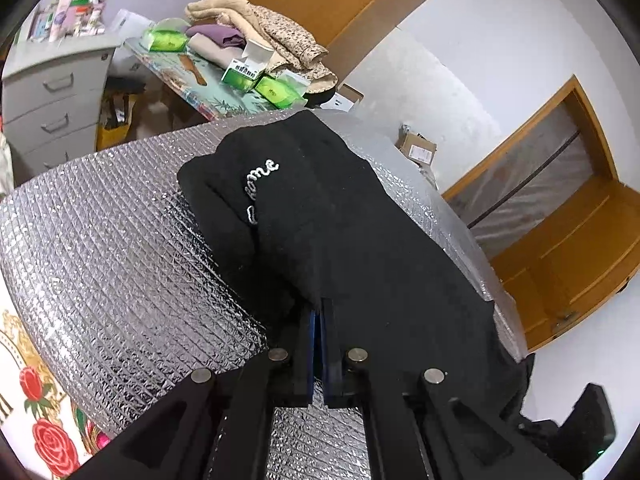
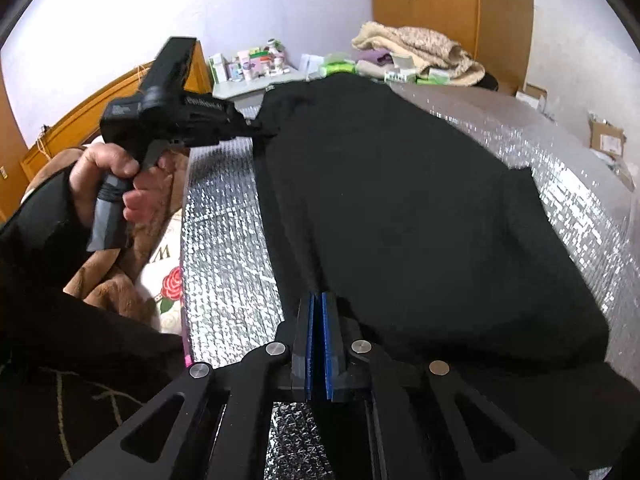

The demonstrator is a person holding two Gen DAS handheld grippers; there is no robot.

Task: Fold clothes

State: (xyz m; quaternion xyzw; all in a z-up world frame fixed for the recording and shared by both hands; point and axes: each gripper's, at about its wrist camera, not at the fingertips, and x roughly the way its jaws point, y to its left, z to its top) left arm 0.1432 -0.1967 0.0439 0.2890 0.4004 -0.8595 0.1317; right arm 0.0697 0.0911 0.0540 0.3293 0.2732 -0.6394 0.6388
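Black cloth is what is being worked on: a black garment [image 2: 400, 216] is spread over a shiny silver mat [image 1: 120, 240]. What is under the mat cannot be told. An edge of the garment is pinched by the left hand-held gripper [image 1: 322, 304], whose blue pads are pressed together on the cloth. Another edge is pinched the same way by the right hand-held gripper [image 2: 322, 298]. In the right wrist view, the left hand-held gripper is seen held in a hand [image 2: 108, 176] at the far corner of the garment. One side already looks turned over, with white letters [image 1: 260, 188] shown on top. The fold is judged to be only started. The pinched edges are still to be lifted and laid across, and the garment is still to be made small and neat.
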